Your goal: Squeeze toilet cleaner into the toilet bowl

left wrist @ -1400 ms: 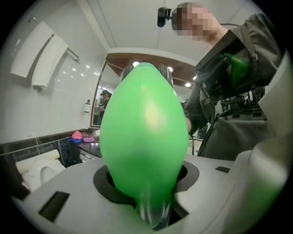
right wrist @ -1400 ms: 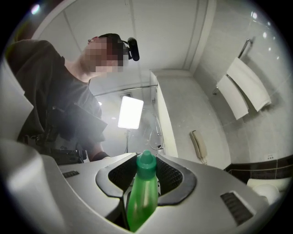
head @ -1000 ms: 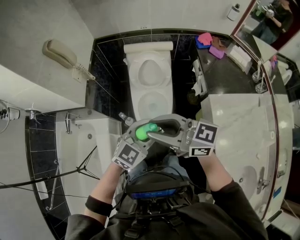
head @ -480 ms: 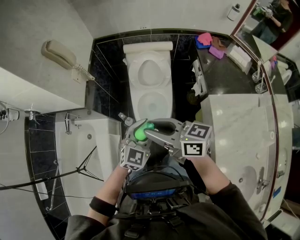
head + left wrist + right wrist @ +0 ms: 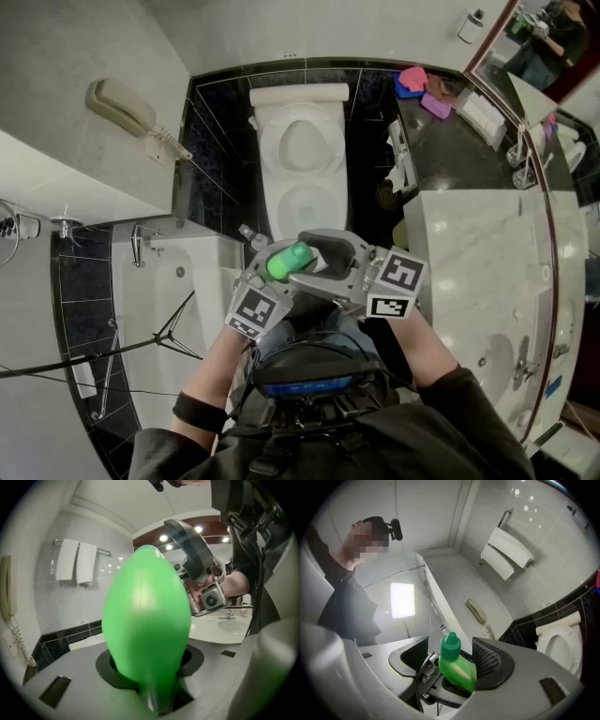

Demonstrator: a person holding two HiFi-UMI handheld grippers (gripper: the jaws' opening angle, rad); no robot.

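The green toilet cleaner bottle is held chest-high in front of the white toilet, whose lid is up. My left gripper is shut on the bottle's body, which fills the left gripper view. My right gripper faces it from the right. Its jaws have just been opening and now stand wide, one on each side of the bottle's capped neck. A gap shows on the left side, so the right gripper does not grip. The toilet shows at the right edge of that view.
A bathtub lies to the left, with a wall phone above it. A marble counter with a sink runs along the right. Small items stand beside the toilet. A black tripod and cables cross the tub.
The right gripper's jaws have spread apart around the bottle's cap end. The bottle stays in the left gripper, and both hands have hardly shifted.
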